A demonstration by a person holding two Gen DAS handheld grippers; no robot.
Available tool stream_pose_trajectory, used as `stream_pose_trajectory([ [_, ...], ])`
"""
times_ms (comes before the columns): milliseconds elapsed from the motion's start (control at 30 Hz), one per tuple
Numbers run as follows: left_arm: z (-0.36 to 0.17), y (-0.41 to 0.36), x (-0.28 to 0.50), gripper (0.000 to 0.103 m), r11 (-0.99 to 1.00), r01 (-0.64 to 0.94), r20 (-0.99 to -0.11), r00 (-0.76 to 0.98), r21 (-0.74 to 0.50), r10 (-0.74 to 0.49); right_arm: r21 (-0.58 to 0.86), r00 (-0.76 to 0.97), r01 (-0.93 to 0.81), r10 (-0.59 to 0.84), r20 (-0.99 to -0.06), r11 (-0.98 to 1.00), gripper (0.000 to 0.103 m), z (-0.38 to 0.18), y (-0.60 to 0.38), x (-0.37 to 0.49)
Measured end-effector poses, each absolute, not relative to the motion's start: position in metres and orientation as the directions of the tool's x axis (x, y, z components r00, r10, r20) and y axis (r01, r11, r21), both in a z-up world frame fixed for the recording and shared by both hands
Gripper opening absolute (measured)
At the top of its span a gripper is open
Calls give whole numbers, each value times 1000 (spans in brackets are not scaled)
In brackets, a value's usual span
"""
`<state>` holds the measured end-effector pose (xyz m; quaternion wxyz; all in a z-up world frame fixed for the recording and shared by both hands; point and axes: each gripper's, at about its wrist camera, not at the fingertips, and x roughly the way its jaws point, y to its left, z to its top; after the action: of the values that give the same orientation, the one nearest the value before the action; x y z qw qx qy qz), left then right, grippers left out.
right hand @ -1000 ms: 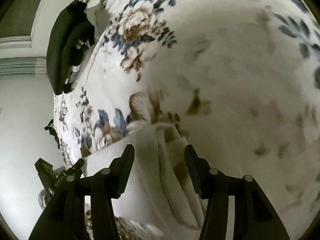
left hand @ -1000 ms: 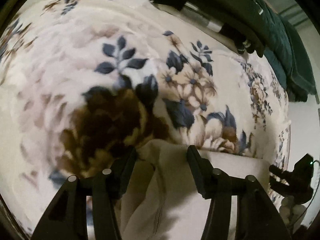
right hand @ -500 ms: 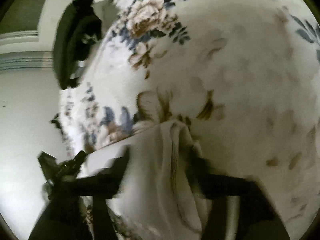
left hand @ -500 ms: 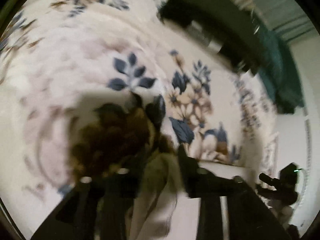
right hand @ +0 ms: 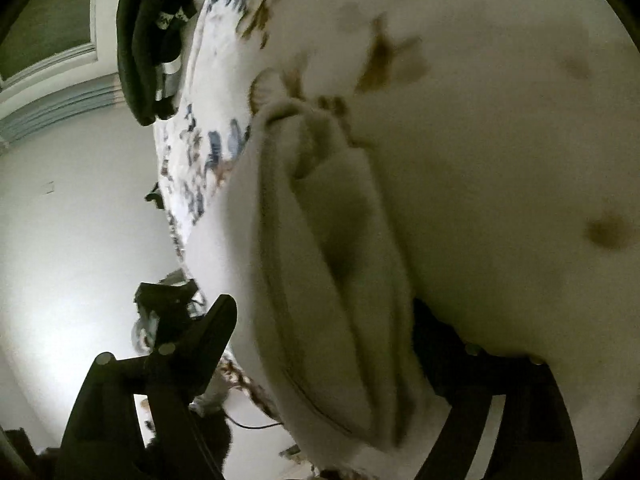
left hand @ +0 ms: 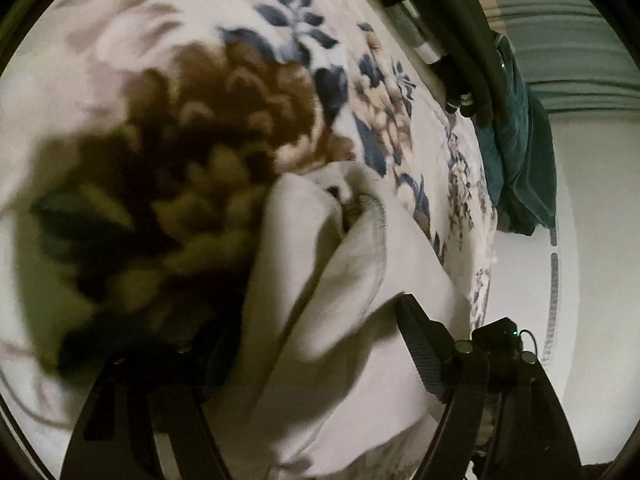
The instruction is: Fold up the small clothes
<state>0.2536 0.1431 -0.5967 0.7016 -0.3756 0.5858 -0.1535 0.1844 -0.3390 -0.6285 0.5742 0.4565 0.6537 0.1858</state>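
A cream-white small garment (left hand: 340,280) lies bunched on a floral blanket (left hand: 192,128). In the left wrist view it fills the space between the fingers of my left gripper (left hand: 320,344); its stitched hem (left hand: 378,232) curls up ahead. The jaws stand wide with cloth between them. In the right wrist view the same garment (right hand: 320,240) runs between the fingers of my right gripper (right hand: 324,328), folded into thick ridges. These jaws also stand wide apart. Both views are blurred by motion.
Dark clothes (left hand: 448,20) and a teal cloth (left hand: 520,152) hang at the blanket's far edge; the dark clothes also show in the right wrist view (right hand: 152,40). A white wall and floor (right hand: 72,208) lie beyond the bed edge. A black device (left hand: 500,332) sits near the edge.
Both grippers have pushed forward and lower onto the garment, which now bulks up much larger between the fingers. The jaws narrowed half a second ago and now stand wide again.
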Motion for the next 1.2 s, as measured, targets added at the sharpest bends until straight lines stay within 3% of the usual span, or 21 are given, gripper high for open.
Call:
stream_pose_trajectory([
  [67,-589,134,256,69,700,-191,-721,287,-688,-630,775,67,374,819,-571,510,87,-630,-328,190],
  [100,-585,130,256,58,725,-168,-736,296,-668,-609,774,65,363,815,-576,518,86,-628,-324,192],
  [133,-576,120,257,26,774,-129,-768,299,-621,-566,777,72,352,812,-579,523,81,-627,-320,194],
  [167,-573,115,256,18,802,-101,-787,296,-589,-540,779,79,340,810,-581,526,58,-624,-316,195],
  [233,-562,107,255,17,844,-58,-812,318,-533,-490,752,76,341,781,-620,564,26,-622,-313,196],
  [267,-557,103,255,17,853,-51,-816,325,-519,-477,741,86,348,767,-635,574,23,-620,-312,195],
  [567,-495,110,264,16,846,-32,-802,340,-532,-491,723,126,329,730,-672,608,18,-554,-303,206],
  [733,-446,118,309,16,843,-11,-786,368,-538,-497,724,166,291,712,-683,626,18,-500,-298,245],
  [1033,-364,131,454,16,853,78,-731,477,-517,-487,732,281,176,679,-678,658,18,-406,-271,397],
  [1200,-352,135,543,16,866,124,-708,527,-484,-470,721,341,119,654,-675,683,18,-382,-254,505],
])
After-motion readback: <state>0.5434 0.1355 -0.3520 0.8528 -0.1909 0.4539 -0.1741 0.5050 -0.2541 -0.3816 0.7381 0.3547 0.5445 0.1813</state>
